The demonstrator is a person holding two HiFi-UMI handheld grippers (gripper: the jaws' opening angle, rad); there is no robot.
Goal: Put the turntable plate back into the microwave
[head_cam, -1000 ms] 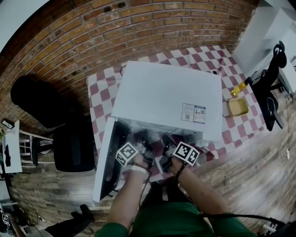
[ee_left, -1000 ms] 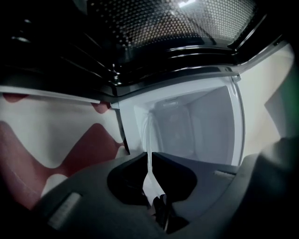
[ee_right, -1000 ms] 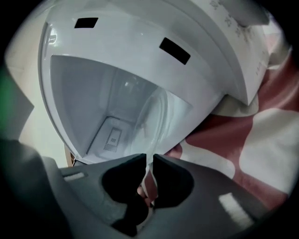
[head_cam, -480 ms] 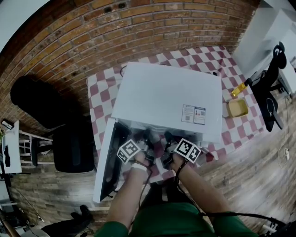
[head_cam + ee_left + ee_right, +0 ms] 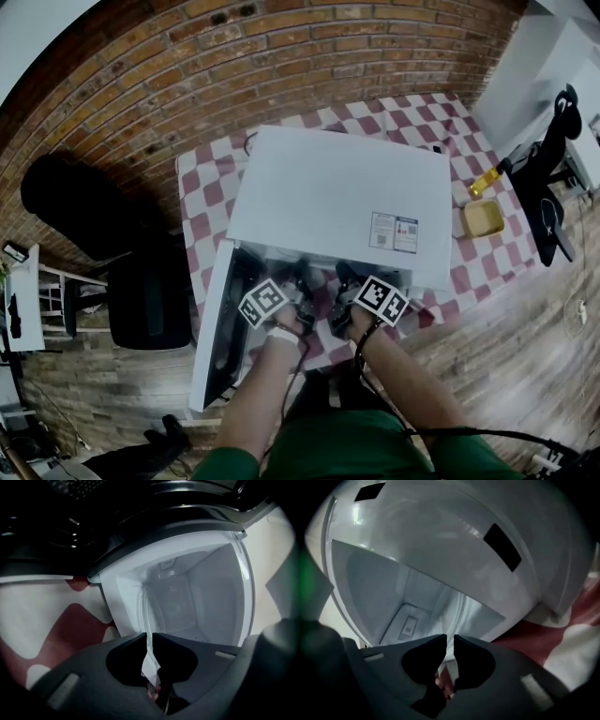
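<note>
Microwave (image 5: 337, 202), white and boxy, stands on a red-and-white checked tablecloth (image 5: 202, 178) with its door (image 5: 220, 323) swung wide to the left, so the pale cavity (image 5: 197, 597) lies open to the person standing before it. Both tools are up at that opening, side by side. The left gripper (image 5: 146, 641) has its jaws pinched almost together on the clear rim of the turntable plate (image 5: 146, 616), which shows edge-on as a thin glassy curve running from the jaws into the mouth of the cavity. The right gripper (image 5: 450, 644) is clamped the same way on the other side of that rim, the glass edge passing between its dark pads and on toward the back wall. The plate is thus held between the two tools, partly inside the oven; whether it touches the cavity floor cannot be told. Off to the right on the cloth, well apart from the microwave, sits a small yellow dish (image 5: 483, 217); what it holds cannot be made out.
</note>
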